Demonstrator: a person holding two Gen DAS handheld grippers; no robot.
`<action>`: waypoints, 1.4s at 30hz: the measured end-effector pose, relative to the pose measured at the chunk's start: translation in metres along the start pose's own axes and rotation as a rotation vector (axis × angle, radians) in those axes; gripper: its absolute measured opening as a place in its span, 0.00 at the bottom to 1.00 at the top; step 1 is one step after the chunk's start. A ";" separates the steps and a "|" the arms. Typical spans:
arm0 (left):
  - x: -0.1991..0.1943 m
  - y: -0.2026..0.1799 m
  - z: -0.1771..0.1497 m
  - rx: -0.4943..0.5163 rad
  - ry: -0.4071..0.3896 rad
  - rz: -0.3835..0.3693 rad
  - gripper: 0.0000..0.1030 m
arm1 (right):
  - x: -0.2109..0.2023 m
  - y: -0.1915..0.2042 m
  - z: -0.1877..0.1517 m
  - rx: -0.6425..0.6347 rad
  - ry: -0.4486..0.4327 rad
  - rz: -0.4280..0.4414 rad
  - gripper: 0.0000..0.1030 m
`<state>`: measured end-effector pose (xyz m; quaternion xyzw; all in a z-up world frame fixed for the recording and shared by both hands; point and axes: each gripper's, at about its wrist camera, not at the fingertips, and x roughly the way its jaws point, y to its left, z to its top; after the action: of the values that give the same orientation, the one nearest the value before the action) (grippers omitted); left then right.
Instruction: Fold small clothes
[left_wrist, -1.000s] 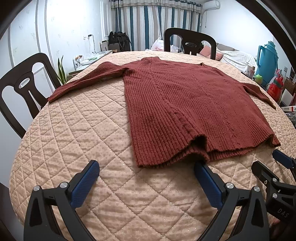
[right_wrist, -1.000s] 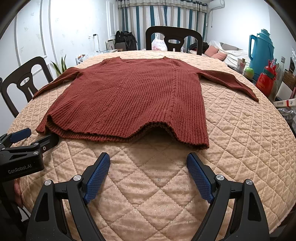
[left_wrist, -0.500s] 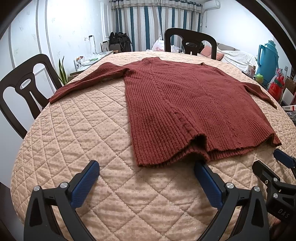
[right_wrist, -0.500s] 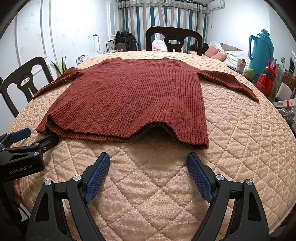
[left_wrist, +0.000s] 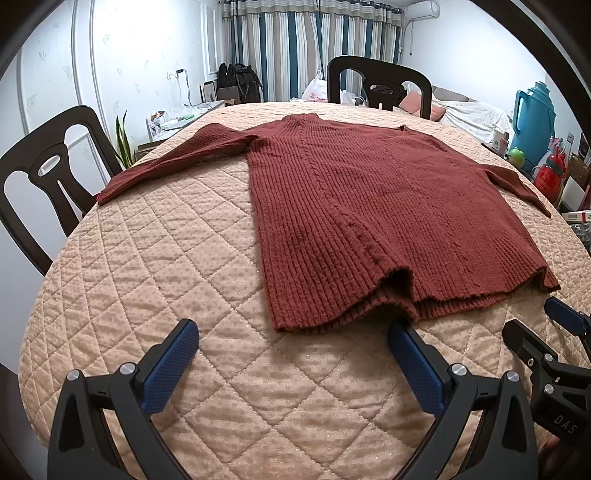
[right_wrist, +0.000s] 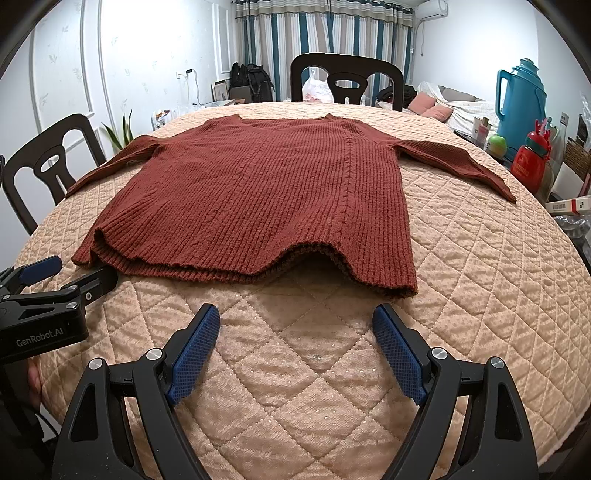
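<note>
1. While both tools hang just short of the hem, nothing is in either one: my left gripper (left_wrist: 293, 345) stands wide, its blue pads (left_wrist: 415, 363) bare, and my right gripper (right_wrist: 295, 332) is spread as far, holding nothing.

2. Under them lies the quilted cover (right_wrist: 314, 369) of the round table, bare between my fingers and the garment. It looks soft and a little grippy, so I judge the knit will drag on it, not slide.

3. Next comes the one thing to fold: a single rust-red ribbed sweater (right_wrist: 266, 199), flat on the cover, hem toward me, neckline away. Near the middle the hem (right_wrist: 306, 254) arches up off the cover, leaving a gap under it.

4. I judge the sweater thick, soft and limp, fairly light but stretchy. It should sag between two holds and not keep a crease. The hem corners, or a shoulder and a hem corner together, look like the best places to pinch, catching both layers.

5. Further off, two sleeves spread out, one to each side: the left sleeve (left_wrist: 166, 166) and the right sleeve (right_wrist: 458, 166), each reaching almost to the table's edge.

6. Beyond the table I count two dark chairs (right_wrist: 347, 79), one teal thermos (right_wrist: 521, 99) and one red bottle (right_wrist: 532, 162).
</note>
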<state>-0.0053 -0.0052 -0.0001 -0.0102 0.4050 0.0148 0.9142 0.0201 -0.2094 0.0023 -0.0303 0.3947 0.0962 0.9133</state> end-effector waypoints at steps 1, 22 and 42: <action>0.000 0.000 0.000 0.000 0.000 0.000 1.00 | 0.000 0.000 0.000 0.000 0.000 0.000 0.83; -0.001 0.007 0.003 0.005 0.000 -0.052 1.00 | -0.002 0.002 0.002 -0.004 0.005 0.006 0.83; -0.041 0.127 0.053 -0.214 -0.167 0.025 1.00 | -0.058 0.052 0.080 -0.190 -0.223 0.238 0.83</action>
<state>0.0021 0.1228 0.0653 -0.1013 0.3239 0.0701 0.9380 0.0281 -0.1566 0.1006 -0.0586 0.2808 0.2433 0.9266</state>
